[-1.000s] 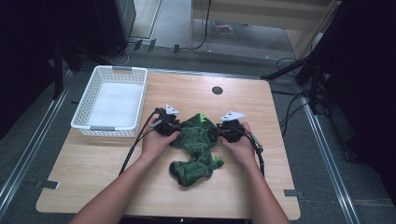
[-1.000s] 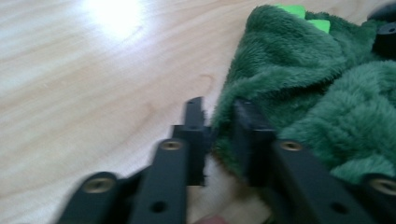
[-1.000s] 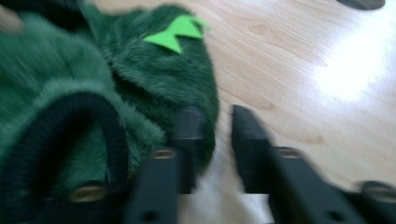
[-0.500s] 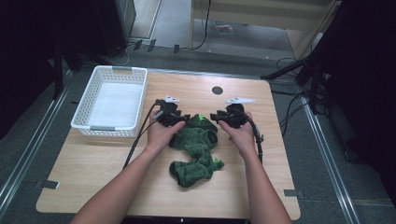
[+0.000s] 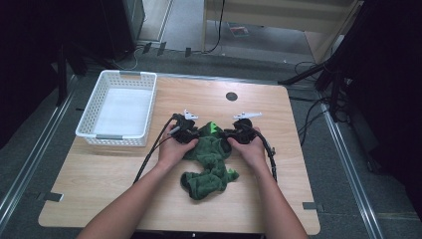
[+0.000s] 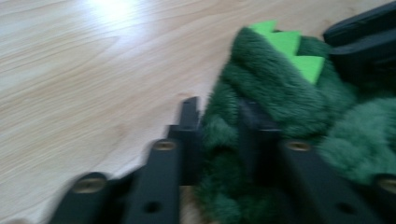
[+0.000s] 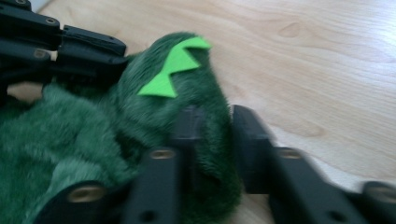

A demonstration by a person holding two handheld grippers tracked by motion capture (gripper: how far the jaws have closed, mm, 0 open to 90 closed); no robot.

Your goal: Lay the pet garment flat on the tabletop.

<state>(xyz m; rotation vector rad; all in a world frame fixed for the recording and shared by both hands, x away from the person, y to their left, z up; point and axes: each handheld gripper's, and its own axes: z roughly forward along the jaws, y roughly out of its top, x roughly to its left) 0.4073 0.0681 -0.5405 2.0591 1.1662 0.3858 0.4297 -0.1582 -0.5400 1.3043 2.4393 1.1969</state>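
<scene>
Green plush garment (image 5: 209,159), soft, light and floppy, lay mid-counter (image 5: 278,119). Left tongs (image 6: 219,126) and right tongs (image 7: 212,128) had just closed, clamping its far edge at ten and two o'clock.

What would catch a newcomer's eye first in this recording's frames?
The fuzzy dark green garment with bright green felt spikes, crumpled mid-table, stands out at once. The left gripper and right gripper each pinch a fold of its far edge, their jaws having just closed. A white basket sits at the table's left.
</scene>
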